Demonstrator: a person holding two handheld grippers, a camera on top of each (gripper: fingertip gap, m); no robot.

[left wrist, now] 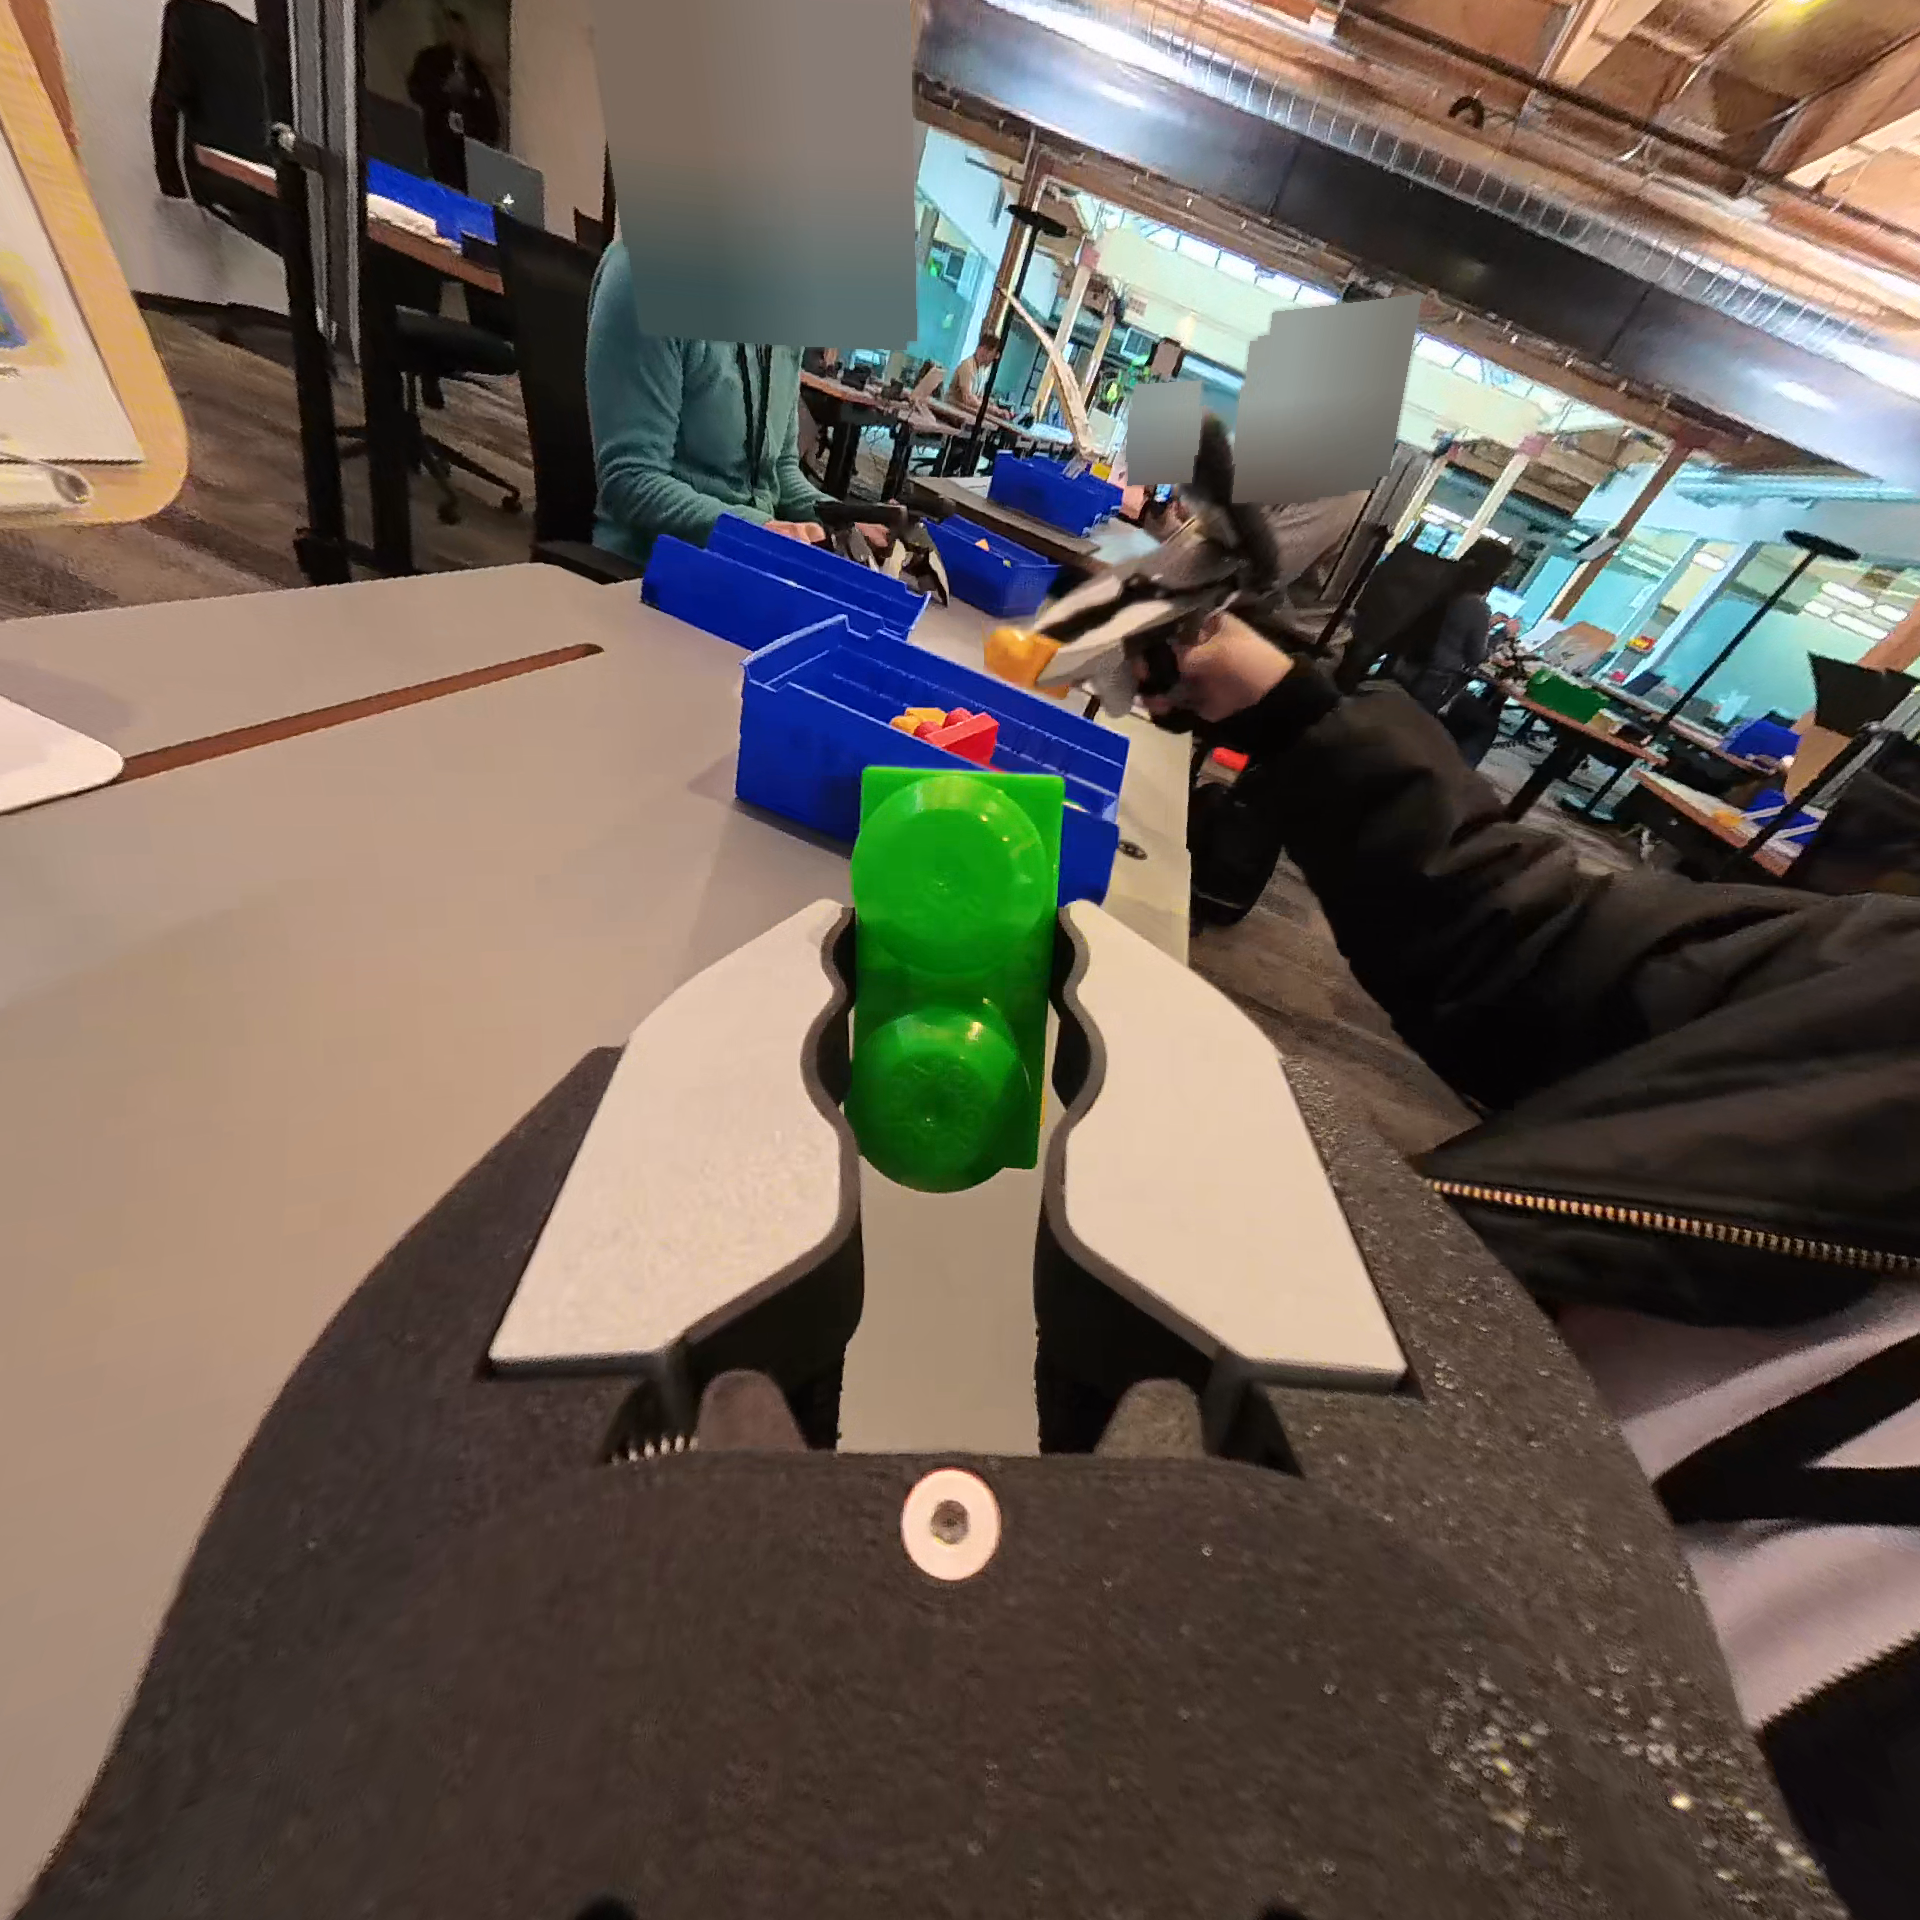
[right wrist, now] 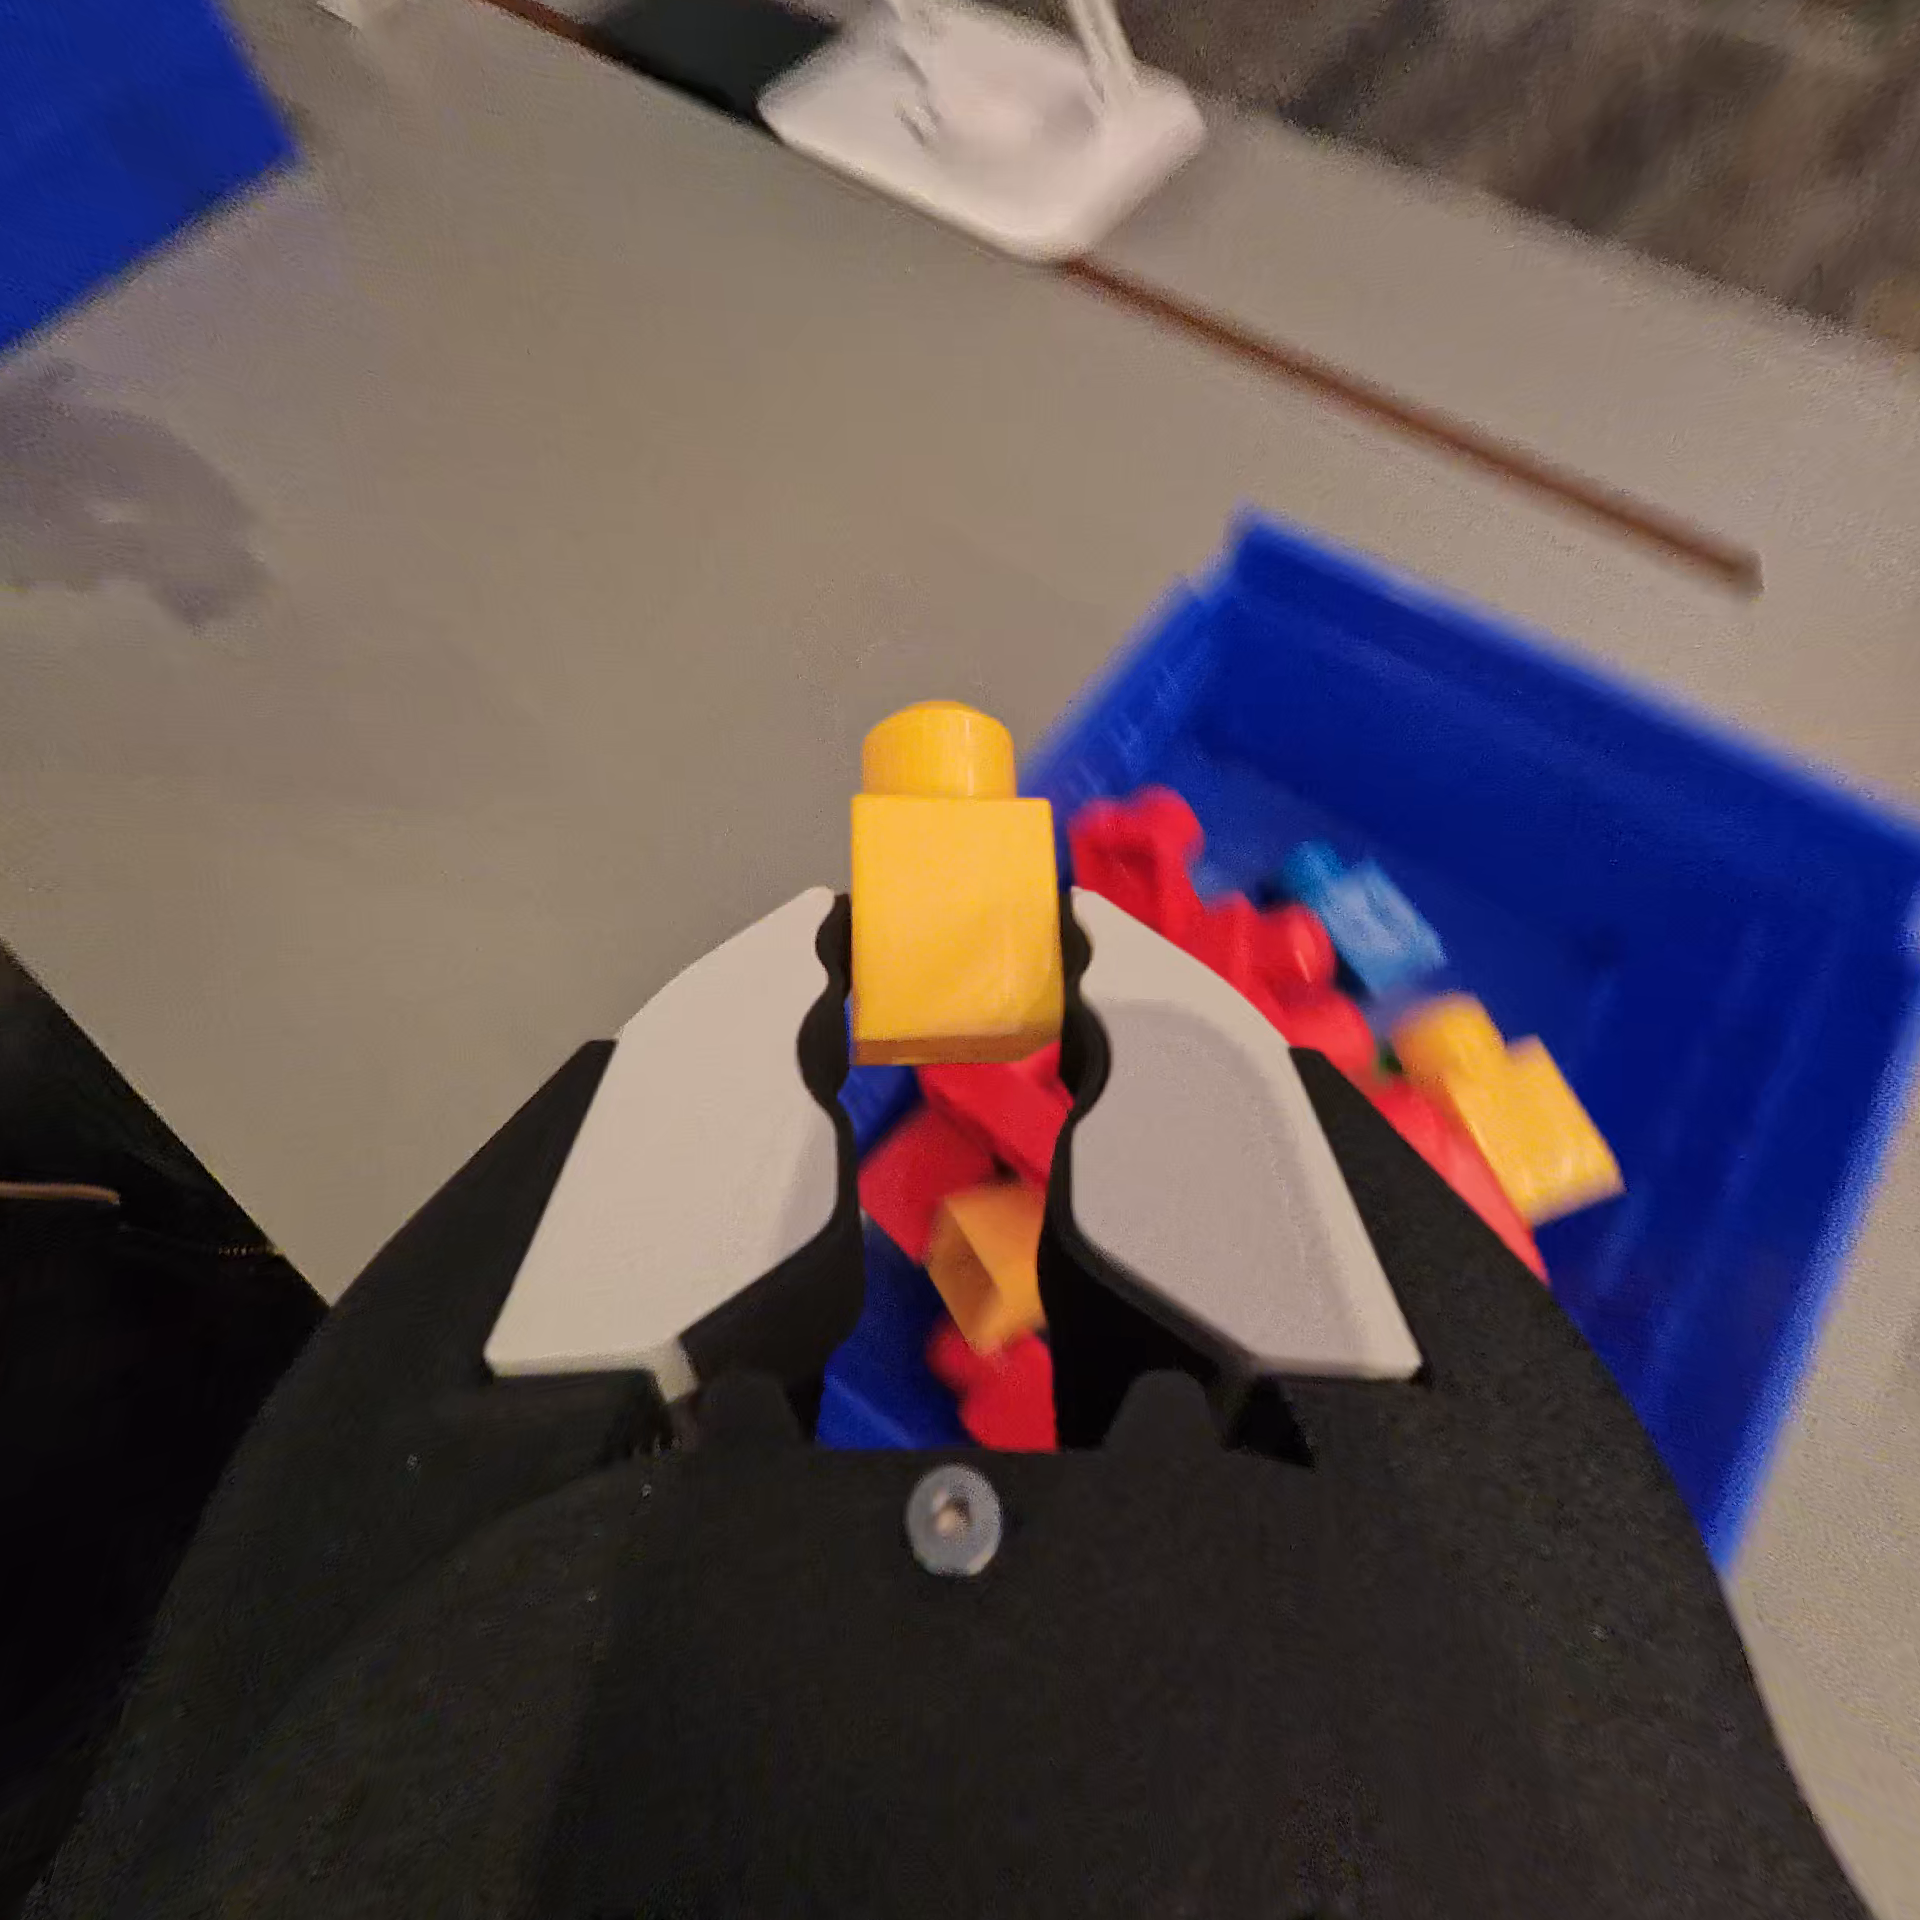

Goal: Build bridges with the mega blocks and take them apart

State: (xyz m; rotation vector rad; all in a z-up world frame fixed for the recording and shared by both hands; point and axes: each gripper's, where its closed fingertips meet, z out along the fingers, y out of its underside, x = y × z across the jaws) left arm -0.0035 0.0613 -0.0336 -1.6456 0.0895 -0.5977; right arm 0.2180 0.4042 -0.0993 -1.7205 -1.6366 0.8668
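From the left wrist view, this looks like the gathering stage: blocks are being picked up and no bridge stands on the grey table (left wrist: 312, 935) yet. The left gripper (left wrist: 951, 935) is clamped on a green block (left wrist: 951, 966), a two-stud piece held by its sides with the studs facing the camera, raised above the table near its edge. Just beyond it sits a blue bin (left wrist: 831, 717) with red and yellow blocks inside. Farther off, the right gripper (left wrist: 1049, 655) is held up over the bin with a yellow block (left wrist: 1013, 655) at its tip.

From the right wrist view, which is blurred, the right gripper (right wrist: 956, 935) is closed on that yellow block (right wrist: 954, 935), a single-stud piece pinched at the fingertips with the stud pointing away. Below it lies the blue bin (right wrist: 1558, 727) with loose red blocks (right wrist: 1247, 956) and another yellow one.

I'd say the next move calls for carrying both pieces to open table and setting them down studs up, as supports or pressed together squarely.
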